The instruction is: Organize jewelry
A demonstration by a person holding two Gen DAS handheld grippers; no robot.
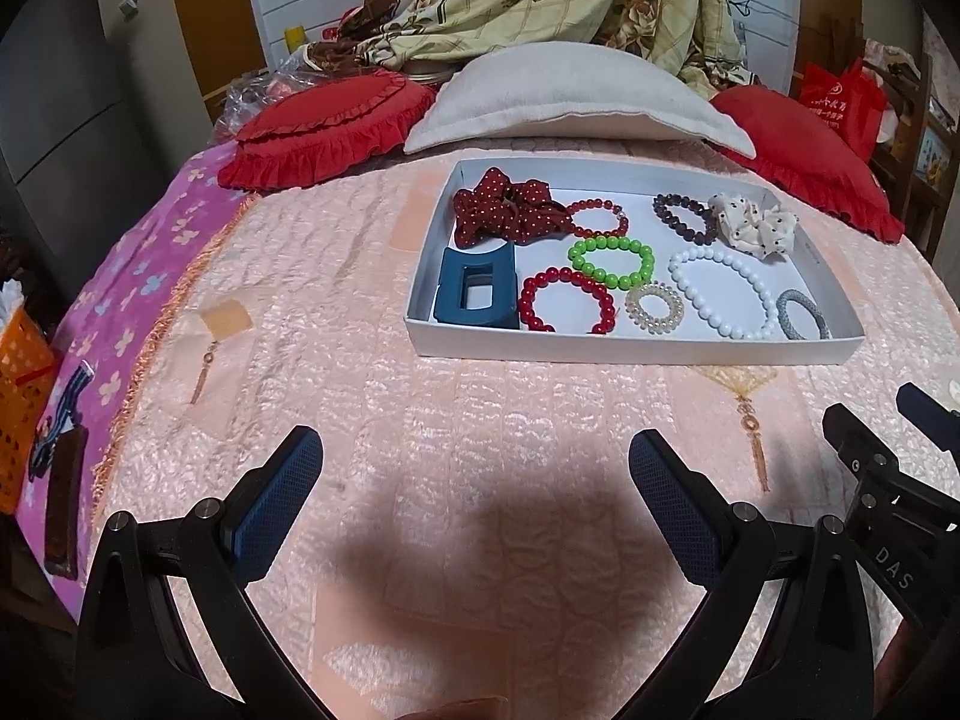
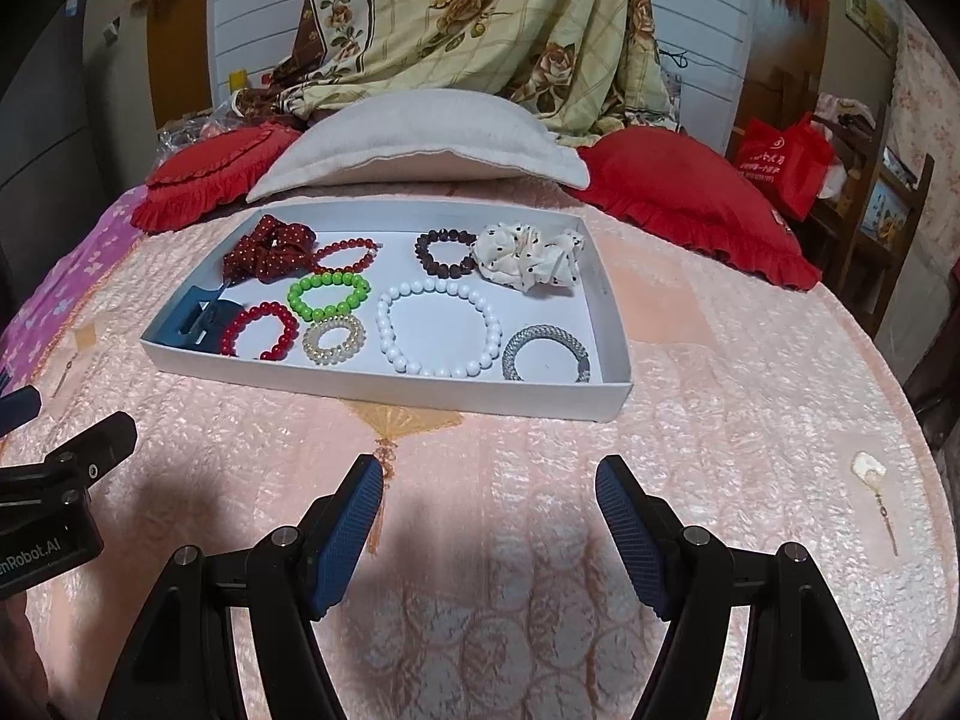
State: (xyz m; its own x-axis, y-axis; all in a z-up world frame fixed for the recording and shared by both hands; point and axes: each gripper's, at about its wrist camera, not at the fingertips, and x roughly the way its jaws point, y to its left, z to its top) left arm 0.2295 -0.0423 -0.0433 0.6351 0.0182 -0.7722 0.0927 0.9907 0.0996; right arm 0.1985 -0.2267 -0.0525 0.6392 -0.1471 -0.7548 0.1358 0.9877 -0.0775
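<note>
Two grippers hang side by side, both tipped downward at a slant. The left gripper [image 1: 474, 492] has its two blue fingers [image 1: 282, 498] spread wide apart, and nothing is between them. The right gripper [image 2: 489, 531] looks the same, with its blue fingers [image 2: 351, 534] held well apart and nothing caught in the gap. The two grippers are close to each other but not touching. Each one peeks into the side of the other's view. The arms behind the fingers are black.
</note>
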